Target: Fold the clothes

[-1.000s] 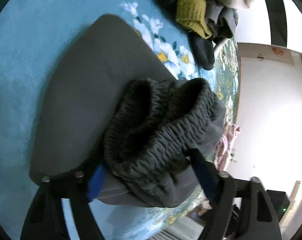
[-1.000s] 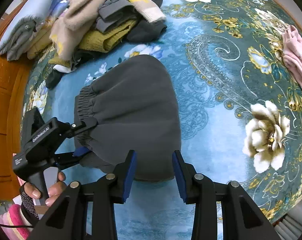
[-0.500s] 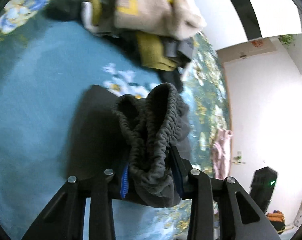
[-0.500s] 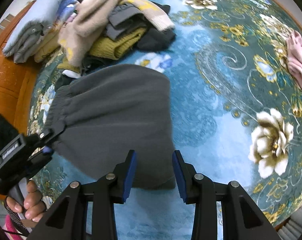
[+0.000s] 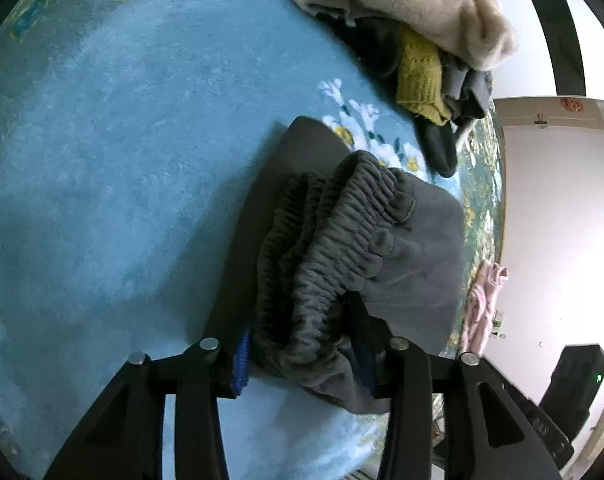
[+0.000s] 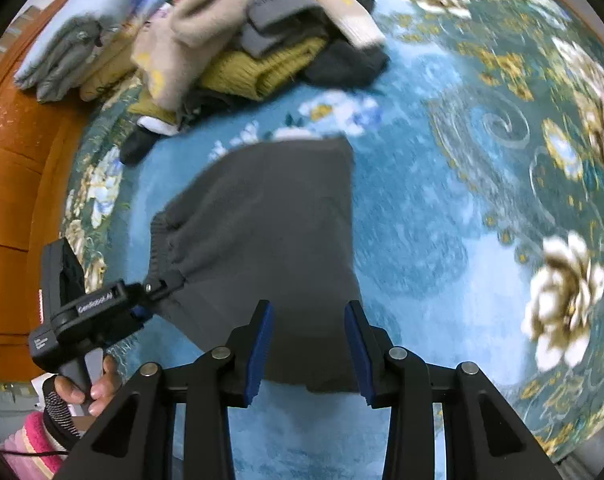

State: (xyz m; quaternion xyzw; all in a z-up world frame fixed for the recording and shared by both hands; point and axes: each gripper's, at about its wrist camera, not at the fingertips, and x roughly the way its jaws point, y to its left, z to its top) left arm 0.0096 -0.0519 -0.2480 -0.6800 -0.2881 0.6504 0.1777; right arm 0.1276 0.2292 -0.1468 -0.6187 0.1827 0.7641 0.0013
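Grey trousers' point(image 5: 382, 248) bunched waistband between left gripper's point(image 5: 302, 356) closed fingers point(image 5: 241, 356).

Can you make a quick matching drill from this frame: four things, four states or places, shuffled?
Things:
1. left gripper
2. right gripper
3. grey pants
4. clothes pile

States or places:
A. open, fingers either side of the garment's near edge
B. heaped at the far side of the blue floral bedspread
C. shut on the bunched elastic waistband
D. folded, lying flat on the bedspread

Pairs: 1-C, 2-A, 3-D, 4-B
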